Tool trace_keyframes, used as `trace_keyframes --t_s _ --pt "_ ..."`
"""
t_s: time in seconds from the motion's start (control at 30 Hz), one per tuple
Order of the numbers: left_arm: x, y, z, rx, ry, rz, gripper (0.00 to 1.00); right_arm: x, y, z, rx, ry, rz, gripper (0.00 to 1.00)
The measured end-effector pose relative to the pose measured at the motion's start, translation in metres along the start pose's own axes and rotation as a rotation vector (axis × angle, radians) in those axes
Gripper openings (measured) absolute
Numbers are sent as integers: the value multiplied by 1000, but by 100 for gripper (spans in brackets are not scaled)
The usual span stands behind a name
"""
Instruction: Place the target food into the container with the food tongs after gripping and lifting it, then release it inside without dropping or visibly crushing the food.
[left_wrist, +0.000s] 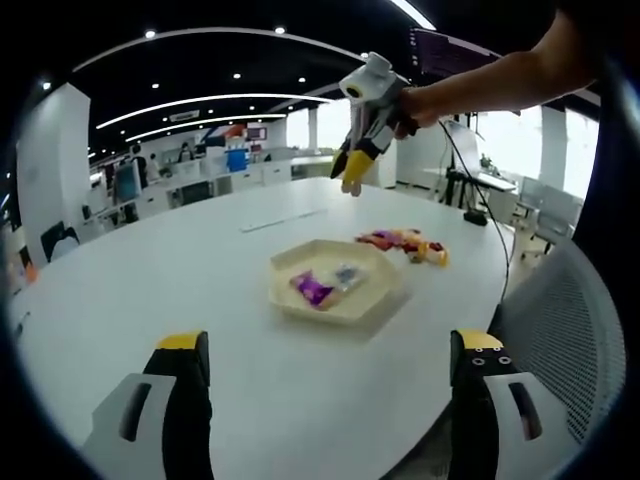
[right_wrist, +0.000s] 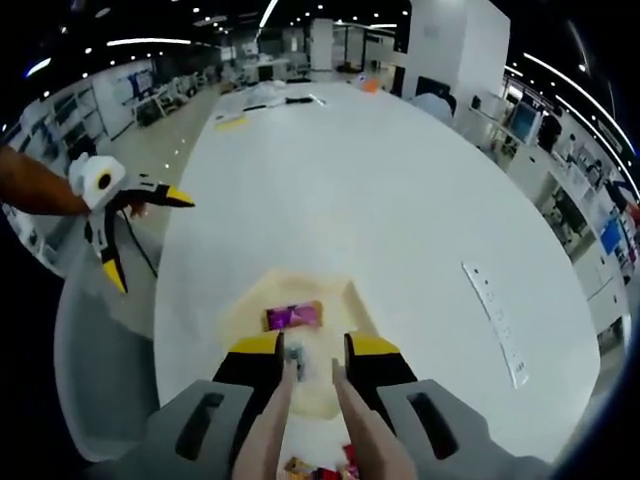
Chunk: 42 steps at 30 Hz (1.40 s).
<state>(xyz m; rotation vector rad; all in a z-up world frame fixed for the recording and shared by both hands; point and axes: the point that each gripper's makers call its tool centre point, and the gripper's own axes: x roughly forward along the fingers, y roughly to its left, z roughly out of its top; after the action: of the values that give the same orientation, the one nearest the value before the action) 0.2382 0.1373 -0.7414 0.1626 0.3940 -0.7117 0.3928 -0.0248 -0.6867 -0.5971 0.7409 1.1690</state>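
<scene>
Directly ahead of the right gripper (right_wrist: 310, 365), whose jaws clamp the beige food tongs (right_wrist: 315, 420), the tong tips hold a small grey wrapped sweet (right_wrist: 295, 357) over the shallow cream hexagonal tray (right_wrist: 240, 310) at lower centre; the left gripper (left_wrist: 325, 370) gapes empty

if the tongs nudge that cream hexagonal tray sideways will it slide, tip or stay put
The cream hexagonal tray would probably slide rather than tip: it sits low and wide on the smooth white table. It looks light, holding only a purple wrapped sweet and a small silvery one, so little weight anchors it. The beige food tongs, held in the right gripper, would likely shift it easily.
</scene>
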Motion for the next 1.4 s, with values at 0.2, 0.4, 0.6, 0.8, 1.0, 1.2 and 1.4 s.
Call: trace_keyframes --t_s 0.2,0.4,0.6,0.8,1.0,1.2,1.4 --pt "0 0 -1 1 4 -3 97 -10 -4 -5 14 -4 -15 23" --pt "0 0 0 -2 2 -1 97 -20 -10 -20 26 6 -34 24" --pt "1 0 -1 0 3 -1 98 -27 -17 -35 43 21 -55 24" --pt "0 0 0 -2 -3 0 98 -33 -25 -46 69 29 -87 24" --pt "0 0 0 -4 -3 0 98 -36 -32 -56 86 37 -102 24" --pt "0 0 0 -4 0 -3 98 -39 -35 -67 104 44 -107 25" --pt "1 -2 -1 -2 4 -9 98 -46 -35 -84 112 56 -113 25"
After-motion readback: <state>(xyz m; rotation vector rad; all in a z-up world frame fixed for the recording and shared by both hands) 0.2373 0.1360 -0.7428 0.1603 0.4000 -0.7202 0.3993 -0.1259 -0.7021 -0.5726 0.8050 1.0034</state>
